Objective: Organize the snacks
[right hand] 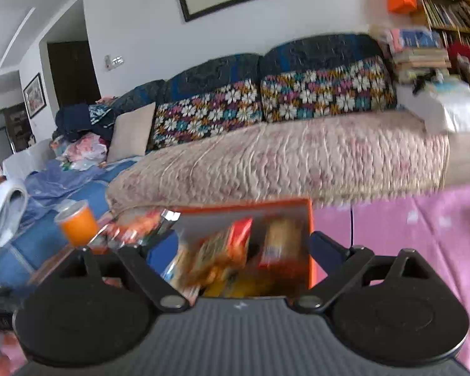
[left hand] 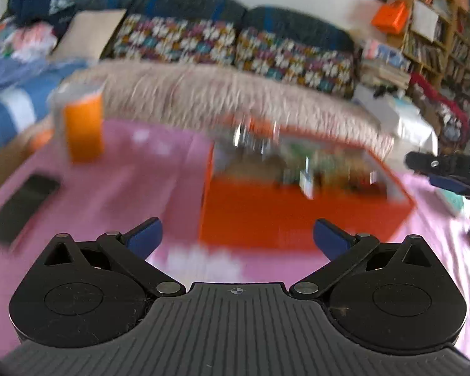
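An orange box [left hand: 297, 216] stands on the pink cloth with several blurred snack packets [left hand: 297, 163] inside. My left gripper [left hand: 236, 232] is open just in front of the box's near wall, with nothing between its blue pads. One finger [left hand: 435, 169] of my right gripper shows at the box's right side. In the right wrist view my right gripper [right hand: 241, 247] is open over the box [right hand: 310, 250]. An orange-red packet [right hand: 228, 250] and a yellow-red one [right hand: 279, 244] lie below its jaws, untouched. A shiny packet [right hand: 134, 225] lies outside the box to the left.
An orange cylindrical container [left hand: 84, 125] stands on the pink tablecloth [left hand: 125, 188] left of the box. A dark phone [left hand: 22, 206] lies near the table's left edge. Behind the table runs a sofa with a beige cover [left hand: 235, 94]. Bookshelves [left hand: 448, 37] fill the right.
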Available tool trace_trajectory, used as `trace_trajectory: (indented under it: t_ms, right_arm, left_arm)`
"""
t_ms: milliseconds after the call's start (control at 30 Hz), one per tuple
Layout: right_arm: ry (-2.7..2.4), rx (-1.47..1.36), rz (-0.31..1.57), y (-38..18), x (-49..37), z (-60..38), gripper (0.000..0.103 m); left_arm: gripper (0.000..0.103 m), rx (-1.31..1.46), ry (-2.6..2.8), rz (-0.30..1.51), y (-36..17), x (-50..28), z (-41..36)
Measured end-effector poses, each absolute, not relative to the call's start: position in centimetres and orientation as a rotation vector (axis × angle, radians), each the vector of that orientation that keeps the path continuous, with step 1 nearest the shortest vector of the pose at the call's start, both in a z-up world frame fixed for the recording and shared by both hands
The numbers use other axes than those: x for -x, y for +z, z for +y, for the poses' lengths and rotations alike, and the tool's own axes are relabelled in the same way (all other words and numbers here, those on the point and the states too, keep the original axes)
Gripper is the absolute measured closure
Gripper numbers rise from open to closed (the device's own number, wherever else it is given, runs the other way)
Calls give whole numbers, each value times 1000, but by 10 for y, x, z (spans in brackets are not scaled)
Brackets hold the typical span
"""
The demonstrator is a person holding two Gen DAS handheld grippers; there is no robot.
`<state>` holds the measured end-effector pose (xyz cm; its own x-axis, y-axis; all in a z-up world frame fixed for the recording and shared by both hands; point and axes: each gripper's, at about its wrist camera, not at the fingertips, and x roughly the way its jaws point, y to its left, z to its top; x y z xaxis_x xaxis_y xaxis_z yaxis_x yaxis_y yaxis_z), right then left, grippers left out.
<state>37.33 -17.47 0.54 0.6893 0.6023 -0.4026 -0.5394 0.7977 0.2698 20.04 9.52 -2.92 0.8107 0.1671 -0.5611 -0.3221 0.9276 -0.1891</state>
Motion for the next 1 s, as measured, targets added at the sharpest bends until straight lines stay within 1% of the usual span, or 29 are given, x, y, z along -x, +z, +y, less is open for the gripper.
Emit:
trace_trajectory:
  t_ms: [67,133,167,233,400,533,600,733,1000]
  right_arm:
    - [629,-165,520,-12,-344,-192,8]
    - [593,-161,594,-33,-319,-204,8]
    - [582,-158,631,-38,-311,-208,8]
    - [594,-167,647,-42,-289,-217,8]
    - [520,-91,673,-45,-248,-230,7]
    - [444,-21,692,-34,-227,-233,8]
    - [429,1,670,-27,-216,-236,8]
    - [421,-22,662,-22,-203,-243,8]
    - [424,-53,739,-38,-201,-238,8]
  left_arm:
    - [28,289,278,602,-39,-176,85]
    - [28,290,272,634,-48,-157,74]
    - [28,280,269,646,-51,-149,68]
    - [28,258,269,655,-52,-140,57]
    - [29,243,234,623,-46,-118,32]
    - [30,170,223,631,-39,-115,11]
    - [30,153,213,628,-36,-113,5]
    - [30,142,241,623,-31,-105,-2]
    - [30,113,273,638,-31,-100,-3]
